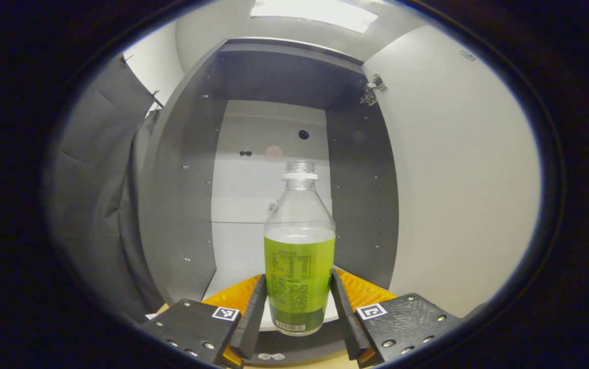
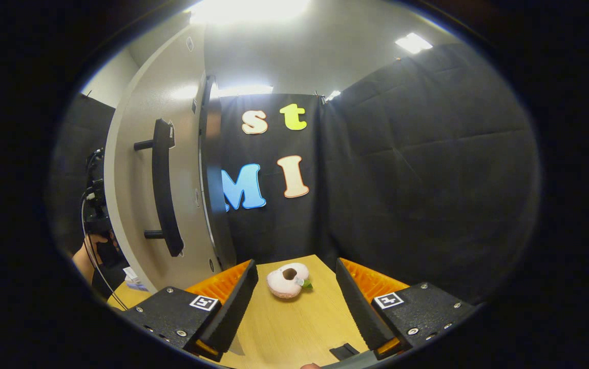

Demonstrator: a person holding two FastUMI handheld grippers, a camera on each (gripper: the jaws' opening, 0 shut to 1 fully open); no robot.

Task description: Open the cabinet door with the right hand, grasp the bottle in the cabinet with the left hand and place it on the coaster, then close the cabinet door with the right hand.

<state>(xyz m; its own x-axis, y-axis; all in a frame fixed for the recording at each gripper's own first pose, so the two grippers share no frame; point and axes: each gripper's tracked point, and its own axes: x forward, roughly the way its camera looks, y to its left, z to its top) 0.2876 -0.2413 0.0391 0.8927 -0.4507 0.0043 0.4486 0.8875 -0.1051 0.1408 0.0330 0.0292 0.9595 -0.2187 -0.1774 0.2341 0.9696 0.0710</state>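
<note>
The cabinet door (image 2: 141,169) stands open, so the step in hand is the grasp. In the left gripper view the bottle (image 1: 299,256) stands upright in the cabinet (image 1: 182,205) at its front edge, dead ahead at twelve o'clock, between the fingers of the left tool (image 1: 298,307); its jaws flank the label closely, but I cannot tell whether they press. Next, I judge, comes a firm squeeze and a level pull-out. The right tool (image 2: 294,302) hangs open over the desk (image 2: 294,328), the door handle (image 2: 164,189) at ten o'clock.
</note>
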